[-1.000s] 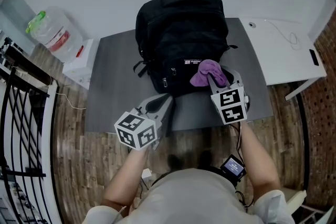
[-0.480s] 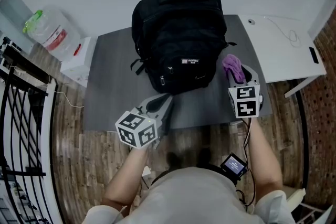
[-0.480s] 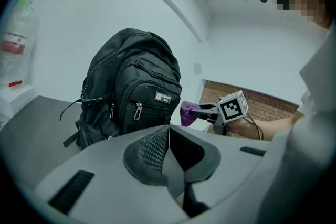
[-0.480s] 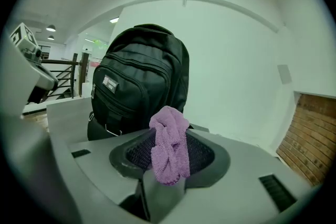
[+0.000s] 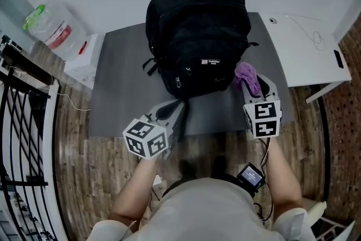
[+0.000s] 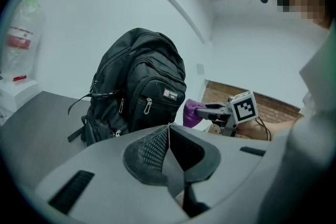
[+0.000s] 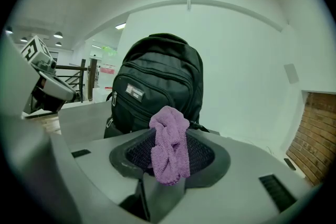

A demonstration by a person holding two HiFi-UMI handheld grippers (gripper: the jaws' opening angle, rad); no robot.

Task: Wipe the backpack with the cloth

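Right gripper view | right claw [image 7: 168,136] clamped on purple cloth [image 7: 169,152] | left claw [image 6: 168,131] together, empty

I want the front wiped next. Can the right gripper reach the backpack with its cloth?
Probably yes: the right gripper, shut on the cloth, sits just beside the backpack with nothing between them.

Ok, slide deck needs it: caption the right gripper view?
Right hand-held gripper shut on purple cloth before an upright black backpack.
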